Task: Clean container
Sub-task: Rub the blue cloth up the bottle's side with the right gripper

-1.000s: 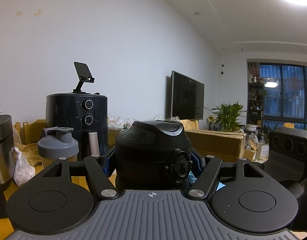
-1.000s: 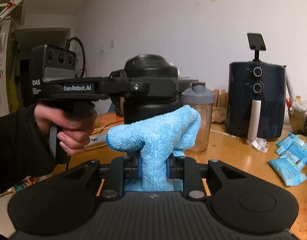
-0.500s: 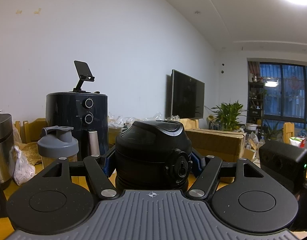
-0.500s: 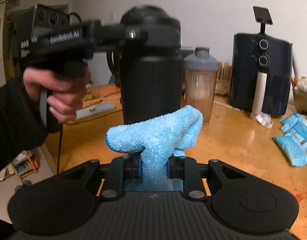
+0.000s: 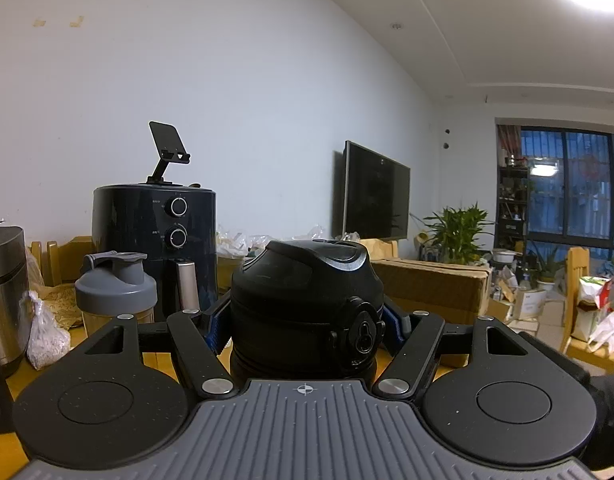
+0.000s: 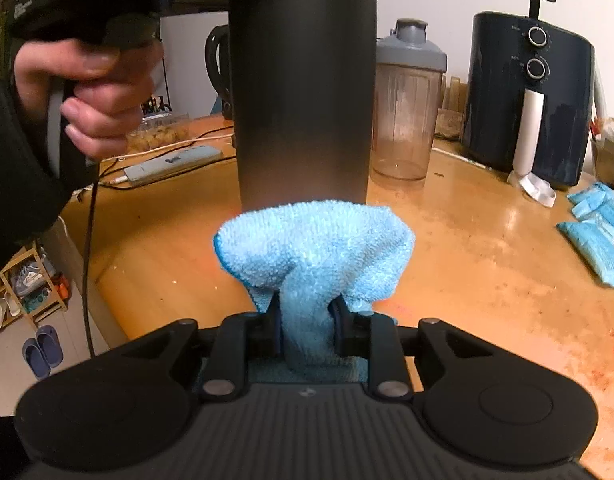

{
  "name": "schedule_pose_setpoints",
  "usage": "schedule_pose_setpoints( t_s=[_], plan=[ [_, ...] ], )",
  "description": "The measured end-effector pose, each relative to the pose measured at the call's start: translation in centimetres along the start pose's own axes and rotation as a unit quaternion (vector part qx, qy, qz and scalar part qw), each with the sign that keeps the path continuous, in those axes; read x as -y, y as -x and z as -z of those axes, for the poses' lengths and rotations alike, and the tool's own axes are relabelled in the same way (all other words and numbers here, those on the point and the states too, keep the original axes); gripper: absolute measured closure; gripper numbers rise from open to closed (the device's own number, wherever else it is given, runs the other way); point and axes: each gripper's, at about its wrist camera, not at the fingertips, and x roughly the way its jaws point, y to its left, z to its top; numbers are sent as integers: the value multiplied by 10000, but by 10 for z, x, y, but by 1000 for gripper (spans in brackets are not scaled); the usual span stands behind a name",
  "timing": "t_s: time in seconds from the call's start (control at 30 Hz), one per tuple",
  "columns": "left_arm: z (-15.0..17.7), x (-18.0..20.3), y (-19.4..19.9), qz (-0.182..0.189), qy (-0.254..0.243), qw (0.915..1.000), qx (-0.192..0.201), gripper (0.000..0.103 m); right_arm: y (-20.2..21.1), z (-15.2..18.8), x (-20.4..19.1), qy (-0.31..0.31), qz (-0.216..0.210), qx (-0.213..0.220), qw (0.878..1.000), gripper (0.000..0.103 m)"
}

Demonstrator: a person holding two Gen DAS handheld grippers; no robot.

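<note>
Container (image 6: 303, 92) body, blue cloth (image 6: 313, 248) below

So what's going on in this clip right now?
A person is wiping down a black bottle. The left hand-held gripper is shut on the bottle just below its lid, holding it upright above the wooden table. The right hand-held gripper is shut on a bunched blue cloth, which sits right at the bottle's lower body; actual contact can't be confirmed. A shaker cup and an air fryer stand behind, untouched.
</note>
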Motion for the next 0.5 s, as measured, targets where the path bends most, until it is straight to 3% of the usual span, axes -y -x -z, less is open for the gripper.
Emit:
schedule_pose_setpoints(
  t_s=[0.5],
  plan=[
    [1,1,4,-2,-20,10000,-23,35,3,-2,2,-157,-37,26,9999,88]
  ],
)
